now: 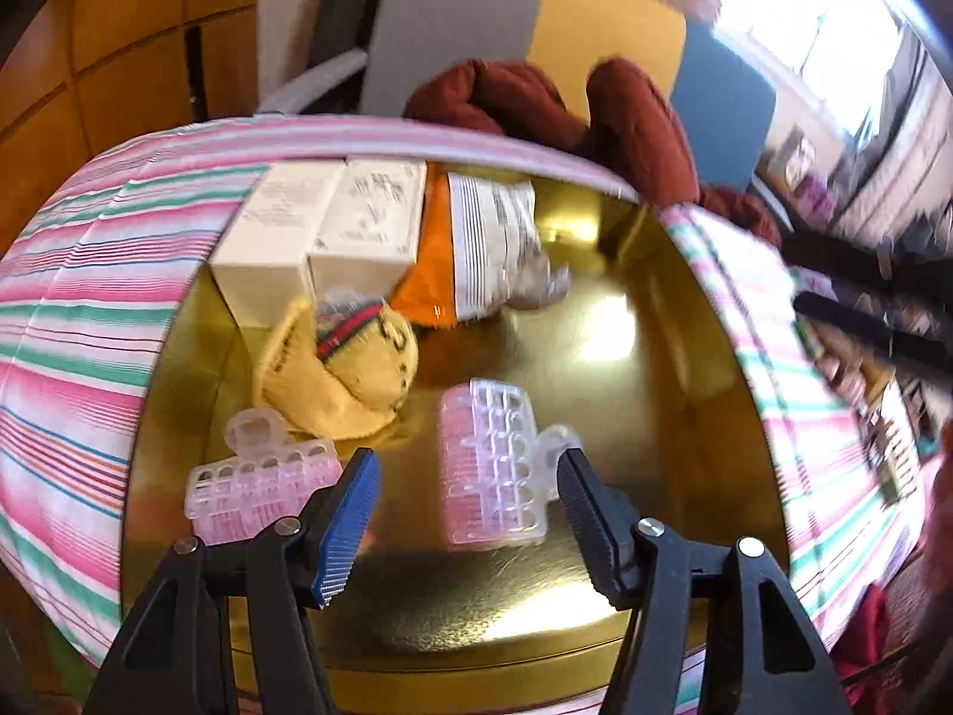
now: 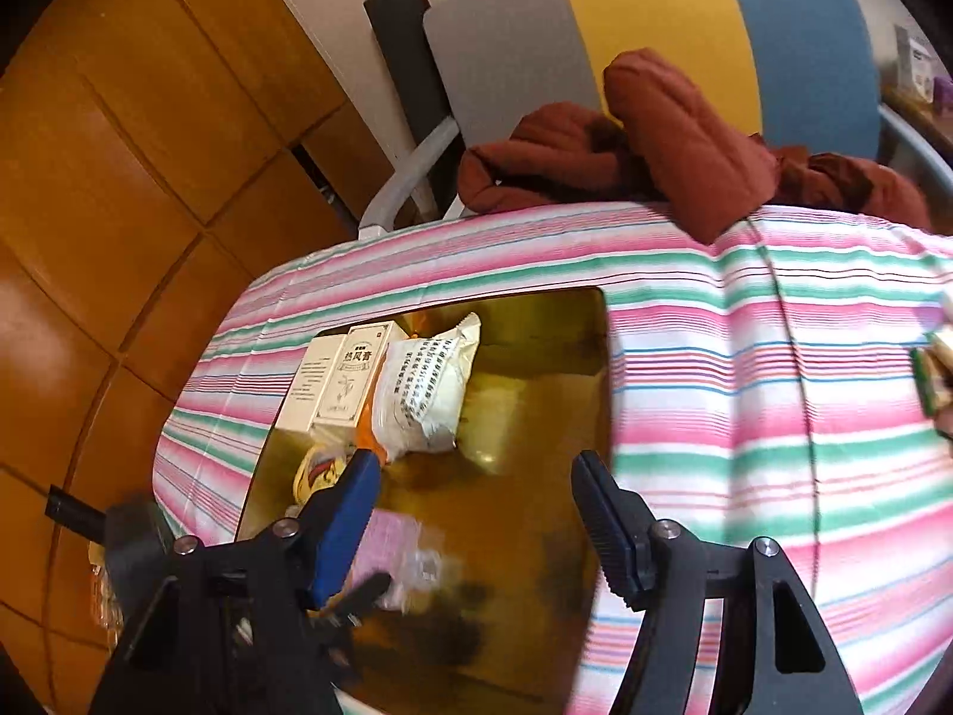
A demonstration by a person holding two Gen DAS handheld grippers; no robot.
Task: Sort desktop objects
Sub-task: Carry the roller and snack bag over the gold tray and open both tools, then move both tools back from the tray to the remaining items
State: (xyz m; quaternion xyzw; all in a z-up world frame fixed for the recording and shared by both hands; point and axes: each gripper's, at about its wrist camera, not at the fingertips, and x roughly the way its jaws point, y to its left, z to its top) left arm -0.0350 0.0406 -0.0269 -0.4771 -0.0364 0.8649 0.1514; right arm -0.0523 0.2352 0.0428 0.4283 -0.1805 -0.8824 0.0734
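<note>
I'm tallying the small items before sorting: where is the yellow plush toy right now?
In the left wrist view the yellow plush toy lies on the gold tray, left of centre, in front of the two white boxes and behind the left pink hair roller.

tray (image 1: 655, 310) is shiny gold metal, mirror-glossy; tablecloth (image 1: 77, 298) is striped woven cloth, matt; hair rollers (image 1: 491, 465) are clear pink plastic; little cap (image 1: 345, 381) is fuzzy yellow fabric; boxes (image 1: 333, 226) are matt cardboard; snack pouch (image 2: 423, 387) is crinkly glossy plastic
</note>
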